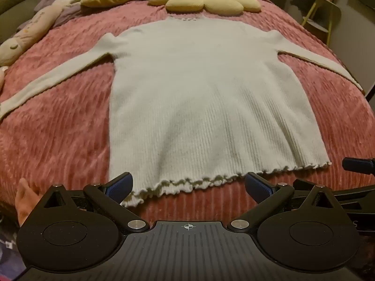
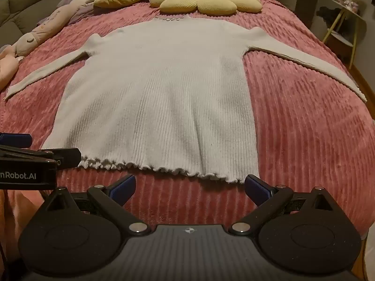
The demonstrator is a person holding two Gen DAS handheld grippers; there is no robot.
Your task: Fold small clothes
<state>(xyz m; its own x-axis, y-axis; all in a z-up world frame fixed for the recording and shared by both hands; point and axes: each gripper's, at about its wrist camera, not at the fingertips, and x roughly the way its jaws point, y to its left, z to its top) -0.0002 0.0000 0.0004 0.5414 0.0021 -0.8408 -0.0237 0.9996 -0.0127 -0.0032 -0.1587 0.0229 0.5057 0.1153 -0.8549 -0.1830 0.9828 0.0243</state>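
Fingers of the left gripper (image 1: 188,183) stand wide apart with nothing between them, and the right gripper (image 2: 190,186) is spread just as wide and just as empty. Directly ahead of both lies the frilled hem (image 1: 164,186) of a pale ribbed sweater (image 1: 199,89), spread flat on a pink ribbed bedspread (image 1: 58,128); the hem's left corner sits just beside the left gripper's left finger, while its right corner lies just in front of the right gripper's right finger. Farther ahead, the sleeves (image 2: 316,63) run out to either side, and beyond the collar sit a yellow flower cushion (image 2: 204,0) and, off to the left, a long plush toy (image 2: 46,28). Nothing appears folded yet, so the opening fold is probably the step in hand. To do it well, I would pinch each grip point through both layers of the knit, lift only enough to clear the bedspread, and move the two grippers evenly so the soft ribbing does not stretch or skew; the nubby bedspread may drag on the fabric.
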